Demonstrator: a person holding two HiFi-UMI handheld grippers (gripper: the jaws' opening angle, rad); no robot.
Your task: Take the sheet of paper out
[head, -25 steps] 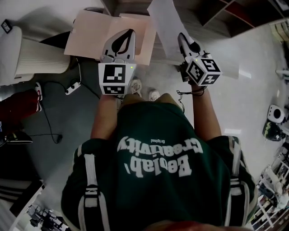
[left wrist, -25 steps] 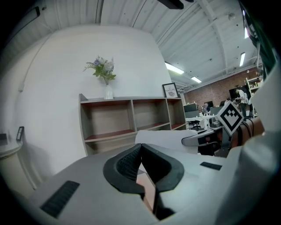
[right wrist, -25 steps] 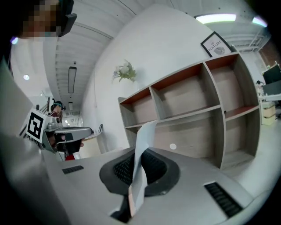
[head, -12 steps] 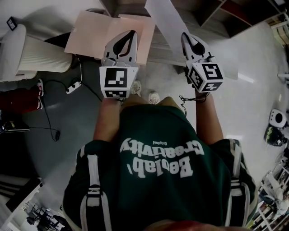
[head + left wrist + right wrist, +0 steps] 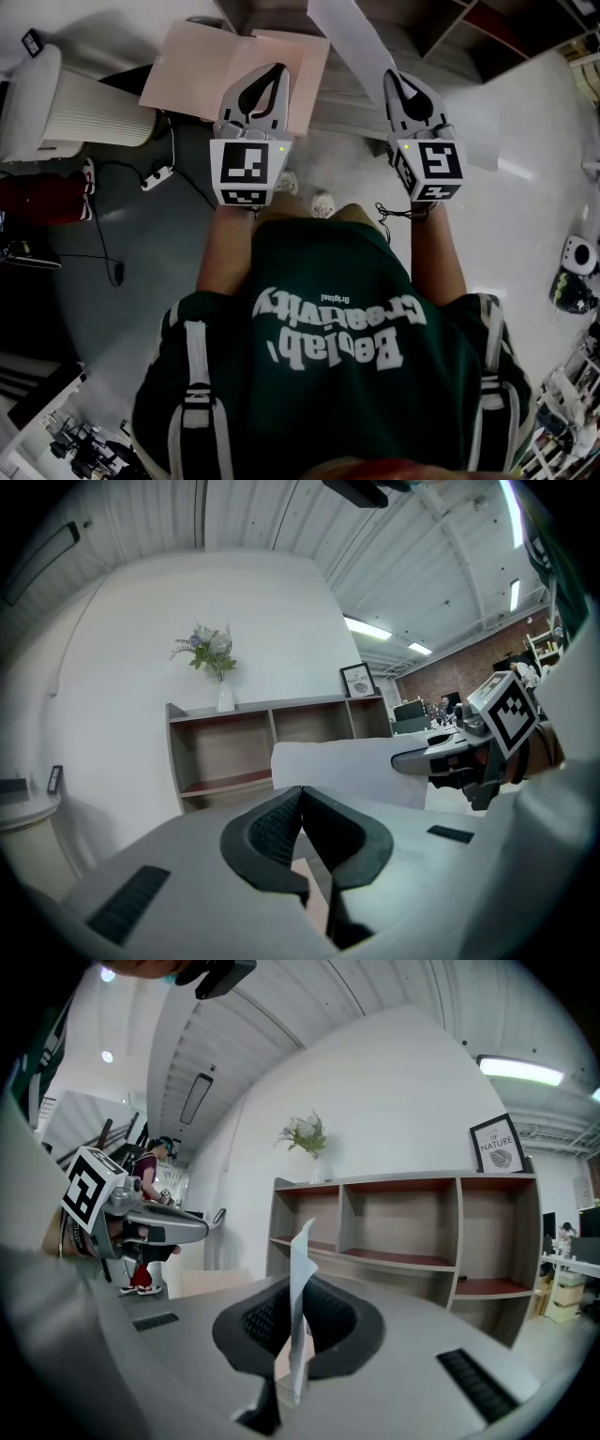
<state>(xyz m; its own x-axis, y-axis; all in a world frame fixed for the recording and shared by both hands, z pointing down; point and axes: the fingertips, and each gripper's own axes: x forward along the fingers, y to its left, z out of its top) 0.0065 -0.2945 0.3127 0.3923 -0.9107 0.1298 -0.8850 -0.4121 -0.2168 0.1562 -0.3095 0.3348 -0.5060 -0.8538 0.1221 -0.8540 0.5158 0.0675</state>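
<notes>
In the head view my left gripper [image 5: 274,69] is shut on the edge of a tan paper envelope [image 5: 202,70] that spreads out to the left. My right gripper [image 5: 390,77] is shut on a white sheet of paper [image 5: 349,37], which slants up to the top of the picture, apart from the envelope. In the right gripper view the sheet [image 5: 300,1288] stands edge-on between the closed pads. In the left gripper view a thin tan strip of the envelope [image 5: 312,888] shows behind the closed pads, with the white sheet [image 5: 347,766] and right gripper [image 5: 441,757] beyond.
A wooden shelf unit [image 5: 441,37] stands ahead, with a vase of flowers [image 5: 307,1138] and a framed picture [image 5: 497,1147] on top. A white padded seat [image 5: 66,112] is at the left. A power strip with cable [image 5: 155,176] lies on the floor.
Both grippers have shifted a little to the right and up in the picture. The right gripper has rolled, so its marker cube now faces the camera squarely. Sheet and envelope stay gripped.
</notes>
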